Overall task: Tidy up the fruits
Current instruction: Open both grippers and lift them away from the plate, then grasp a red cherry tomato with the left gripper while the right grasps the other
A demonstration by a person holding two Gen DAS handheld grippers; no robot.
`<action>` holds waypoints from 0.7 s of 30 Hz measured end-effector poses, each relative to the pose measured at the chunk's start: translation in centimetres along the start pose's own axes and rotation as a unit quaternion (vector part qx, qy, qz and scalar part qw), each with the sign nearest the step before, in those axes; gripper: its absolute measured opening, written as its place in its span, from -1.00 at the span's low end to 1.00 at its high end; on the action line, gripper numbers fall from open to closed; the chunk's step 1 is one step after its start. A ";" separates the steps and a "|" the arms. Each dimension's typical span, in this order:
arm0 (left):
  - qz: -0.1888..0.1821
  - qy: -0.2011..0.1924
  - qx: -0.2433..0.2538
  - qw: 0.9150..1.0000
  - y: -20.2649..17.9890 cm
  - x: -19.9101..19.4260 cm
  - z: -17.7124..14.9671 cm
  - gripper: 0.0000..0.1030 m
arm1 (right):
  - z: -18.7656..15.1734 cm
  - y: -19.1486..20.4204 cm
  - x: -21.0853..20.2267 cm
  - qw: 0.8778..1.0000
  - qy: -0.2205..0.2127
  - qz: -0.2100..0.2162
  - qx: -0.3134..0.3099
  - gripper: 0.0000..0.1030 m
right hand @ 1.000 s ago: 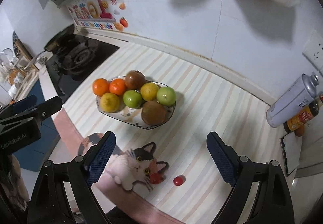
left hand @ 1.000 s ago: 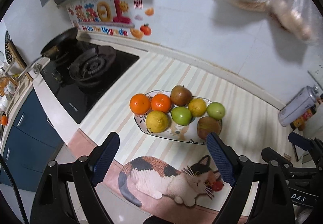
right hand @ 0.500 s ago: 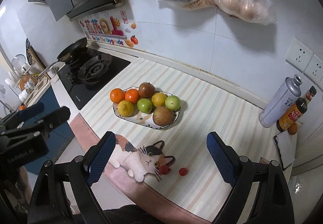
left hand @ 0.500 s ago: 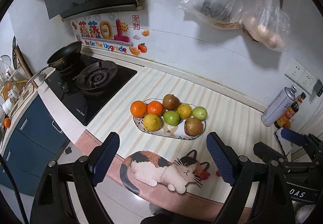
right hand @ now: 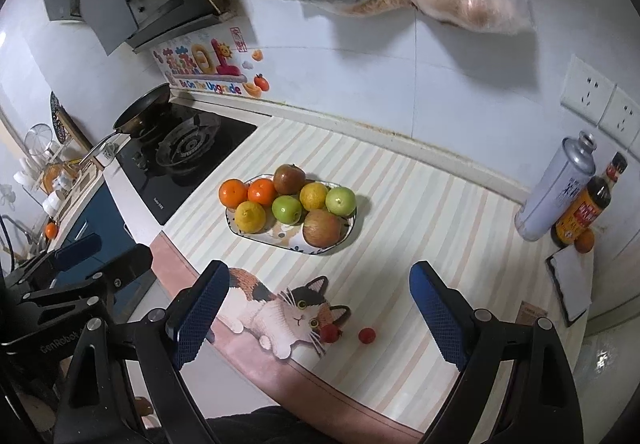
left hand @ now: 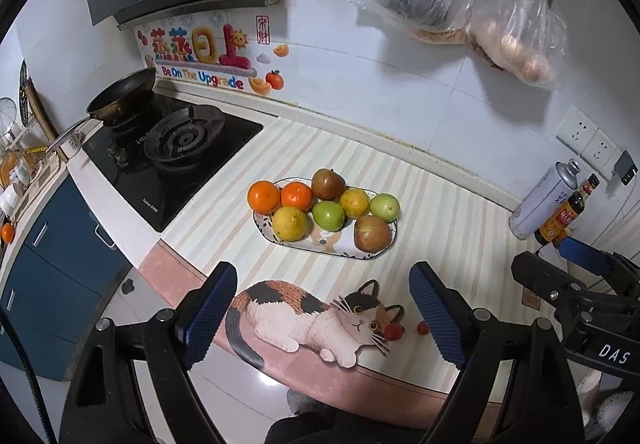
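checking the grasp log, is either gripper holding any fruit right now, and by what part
Nothing is held. The left gripper and right gripper are both open and empty, above the striped counter, short of the oval patterned fruit plate.

An oval patterned plate (right hand: 347, 234) on the striped counter holds two oranges (right hand: 233, 192), two yellow citrus (right hand: 250, 217), two green apples (right hand: 286, 209) and two reddish apples (right hand: 322, 228); two cherry tomatoes (right hand: 367, 335) lie near the counter's front edge.
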State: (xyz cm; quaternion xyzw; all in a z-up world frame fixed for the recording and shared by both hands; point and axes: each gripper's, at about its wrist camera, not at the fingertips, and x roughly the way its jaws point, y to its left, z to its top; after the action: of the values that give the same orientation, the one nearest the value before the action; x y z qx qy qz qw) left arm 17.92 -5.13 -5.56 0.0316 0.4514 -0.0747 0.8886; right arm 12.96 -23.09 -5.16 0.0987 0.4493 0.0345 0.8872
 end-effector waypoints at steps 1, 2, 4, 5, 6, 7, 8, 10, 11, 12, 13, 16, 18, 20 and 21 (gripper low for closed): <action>-0.003 0.004 -0.001 1.000 0.1 0.4 0.0 0.71 | -0.1 -0.5 0.6 1.000 0.005 0.007 0.006 0.82; -0.004 0.008 -0.002 1.000 0.1 0.9 0.1 0.71 | -0.2 -1.2 1.6 1.000 0.015 0.010 0.016 0.82; 0.004 0.020 0.000 1.000 0.1 2.2 0.2 0.88 | -0.5 -2.3 3.2 0.999 0.029 0.009 0.029 0.82; 0.008 0.025 0.003 1.000 0.1 3.0 0.2 0.99 | -0.8 -2.9 4.2 0.999 0.039 0.004 0.035 0.82; 0.014 0.030 0.006 0.999 0.0 3.7 0.2 0.99 | -1.3 -3.8 5.8 0.998 0.055 -0.001 0.040 0.81; 0.019 0.036 0.009 0.999 0.0 4.5 0.1 0.99 | -1.6 -4.2 6.7 0.997 0.064 -0.002 0.044 0.76; 0.023 0.047 0.011 0.999 -0.2 5.7 -0.1 0.99 | -2.3 -5.1 8.3 0.995 0.082 0.000 0.053 0.67; 0.028 0.061 0.017 0.998 -0.5 7.4 -0.5 0.99 | -3.6 -6.2 10.9 0.992 0.111 0.002 0.064 0.21; 0.031 0.077 0.025 0.996 -0.8 8.8 -0.8 0.99 | -4.2 -6.7 12.0 0.990 0.123 0.003 0.069 0.18; 0.033 0.090 0.029 0.995 -1.0 9.9 -1.1 0.99 | -4.9 -7.3 13.3 0.988 0.138 0.006 0.075 0.17; 0.032 0.106 0.032 0.993 -1.2 11.3 -1.5 0.99 | -5.6 -7.8 14.7 0.985 0.153 0.007 0.082 0.17; 0.030 0.150 0.041 0.987 -2.0 14.6 -2.7 0.99 | -7.5 -8.8 17.8 0.978 0.183 0.012 0.096 0.17; 0.026 0.179 0.048 0.982 -2.5 17.0 -3.8 0.99 | -8.8 -9.2 19.9 0.974 0.201 0.008 0.100 0.17; 0.025 0.203 0.058 0.977 -3.0 18.8 -4.8 0.99 | -10.0 -9.5 21.8 0.971 0.216 0.008 0.106 0.11; 0.029 0.215 0.062 0.974 -3.2 19.8 -5.4 0.99 | -10.3 -9.6 22.6 0.969 0.223 0.008 0.108 0.03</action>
State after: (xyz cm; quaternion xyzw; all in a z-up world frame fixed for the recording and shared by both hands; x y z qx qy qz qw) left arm 24.59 -9.72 -24.65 0.1154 0.6256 -0.0678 0.7686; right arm 17.85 -27.59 -30.88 0.1872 0.6363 0.0144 0.7482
